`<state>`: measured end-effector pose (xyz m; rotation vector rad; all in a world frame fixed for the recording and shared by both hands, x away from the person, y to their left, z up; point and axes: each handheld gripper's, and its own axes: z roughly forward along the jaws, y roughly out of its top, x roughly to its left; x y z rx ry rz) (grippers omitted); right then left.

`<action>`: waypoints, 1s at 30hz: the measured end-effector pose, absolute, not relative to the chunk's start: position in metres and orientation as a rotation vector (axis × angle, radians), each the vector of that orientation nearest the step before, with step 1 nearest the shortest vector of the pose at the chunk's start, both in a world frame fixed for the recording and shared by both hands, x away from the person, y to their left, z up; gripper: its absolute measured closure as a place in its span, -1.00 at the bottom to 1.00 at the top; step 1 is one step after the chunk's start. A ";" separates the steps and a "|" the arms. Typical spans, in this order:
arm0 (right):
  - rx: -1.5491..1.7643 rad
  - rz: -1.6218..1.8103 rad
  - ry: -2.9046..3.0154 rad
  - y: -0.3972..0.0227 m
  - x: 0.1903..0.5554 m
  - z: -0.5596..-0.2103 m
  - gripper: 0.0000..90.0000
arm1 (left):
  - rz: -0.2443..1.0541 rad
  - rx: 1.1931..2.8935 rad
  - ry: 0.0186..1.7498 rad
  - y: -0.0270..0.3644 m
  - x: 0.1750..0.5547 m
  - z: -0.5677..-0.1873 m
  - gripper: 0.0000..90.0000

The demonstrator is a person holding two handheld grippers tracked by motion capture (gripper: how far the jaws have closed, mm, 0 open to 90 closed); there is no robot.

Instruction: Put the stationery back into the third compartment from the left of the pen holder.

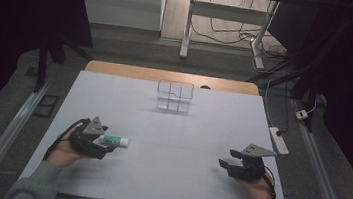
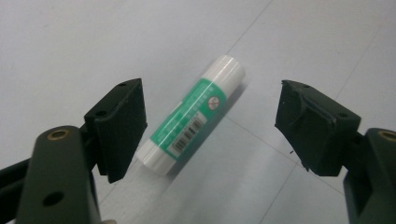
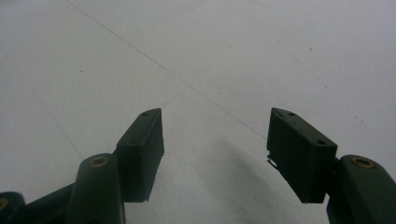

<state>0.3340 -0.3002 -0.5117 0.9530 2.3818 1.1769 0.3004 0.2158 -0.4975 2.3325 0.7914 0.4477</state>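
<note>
high view first: the white bench [image 1: 169,144] stretches wide, with a clear box [image 1: 175,97] of compartments standing near its far edge and well apart from both hands. on the near left lies the glue stick [image 1: 113,140], on its side on the bench, with the left claw [image 1: 105,144] right at its near end. the right claw [image 1: 224,164] rests low over bare bench at the near right, its jaws spread and holding nothing, as the right gripper view also shows. in the left gripper view the left claw [image 2: 210,128] is released too: the glue stick [image 2: 194,114] lies between the spread jaws but sits off centre, close to the one on the left of that view, and slanted across the gap. to take it well, i would judge it best to shift the claw so the stick's green middle lies midway between the pads, turn the hand until the pads face its long sides squarely, sink until the pads are level with the tube's widest part, then close slowly, since a round tube could roll or squirt out from an off-centre pinch.
</note>
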 end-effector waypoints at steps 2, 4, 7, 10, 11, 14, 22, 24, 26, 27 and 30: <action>0.951 1.174 2.383 -0.300 0.334 -0.512 -0.21 | 0.437 2.352 0.777 0.213 0.302 -0.498 -0.45; 0.950 1.181 2.384 -0.300 0.334 -0.512 -0.21 | 0.434 2.361 0.768 0.211 0.303 -0.499 -0.45; 0.952 1.180 2.383 -0.300 0.334 -0.512 -0.21 | 0.435 2.378 0.752 0.209 0.307 -0.497 -0.45; 0.958 1.174 2.387 -0.300 0.333 -0.512 -0.21 | 0.420 2.387 0.732 0.208 0.311 -0.495 -0.44; 0.957 1.170 2.388 -0.300 0.333 -0.512 -0.21 | 0.419 2.392 0.734 0.208 0.313 -0.495 -0.44; 0.958 1.168 2.390 -0.300 0.333 -0.512 -0.21 | 0.421 2.411 0.737 0.207 0.320 -0.494 -0.44; 0.968 1.166 2.387 -0.299 0.334 -0.513 -0.22 | 0.372 2.455 0.717 0.201 0.339 -0.491 -0.45; 0.969 1.159 2.390 -0.300 0.334 -0.514 -0.22 | 0.361 2.471 0.709 0.198 0.343 -0.491 -0.47; 0.970 1.155 2.397 -0.300 0.335 -0.514 -0.22 | 0.353 2.491 0.694 0.195 0.345 -0.491 -0.47; 0.969 1.155 2.399 -0.300 0.334 -0.514 -0.22 | 0.342 2.495 0.684 0.194 0.346 -0.491 -0.47; 0.975 1.163 2.396 -0.301 0.335 -0.514 -0.22 | 0.305 2.512 0.643 0.191 0.350 -0.491 -0.45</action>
